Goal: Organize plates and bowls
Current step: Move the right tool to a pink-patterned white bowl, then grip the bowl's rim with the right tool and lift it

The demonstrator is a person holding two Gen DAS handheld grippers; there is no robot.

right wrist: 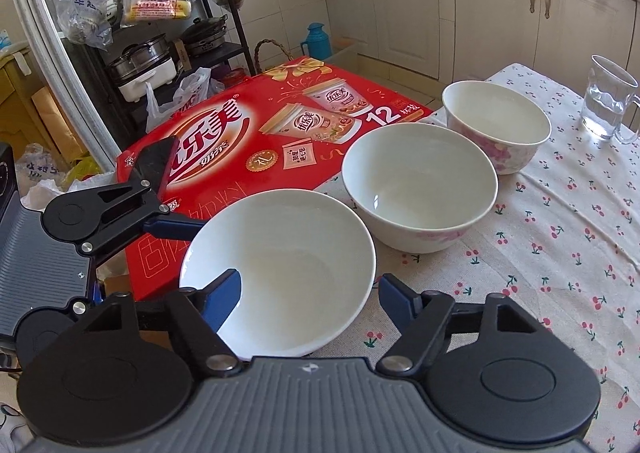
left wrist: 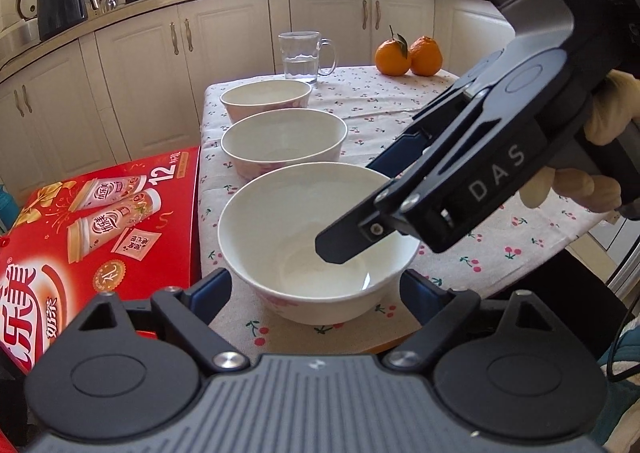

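Note:
Three white bowls with pink flowers stand in a row on the cherry-print tablecloth: near bowl (left wrist: pixel 316 241) (right wrist: pixel 280 269), middle bowl (left wrist: pixel 284 141) (right wrist: pixel 420 181), far bowl (left wrist: pixel 266 97) (right wrist: pixel 496 121). My left gripper (left wrist: pixel 316 293) is open, its blue-padded fingers on either side of the near bowl's base. My right gripper (right wrist: pixel 310 293) is open and straddles the near bowl's right rim, one finger (right wrist: pixel 224 289) inside the bowl, the other (right wrist: pixel 396 293) outside. In the left wrist view the right gripper's finger (left wrist: pixel 340 249) reaches down into the bowl.
A red drink carton (left wrist: pixel 104 221) (right wrist: pixel 256 133) lies just left of the table. A glass mug of water (left wrist: pixel 304 55) (right wrist: pixel 608 97) and two oranges (left wrist: pixel 408 55) stand at the table's far end. Cabinets and a cluttered counter lie beyond.

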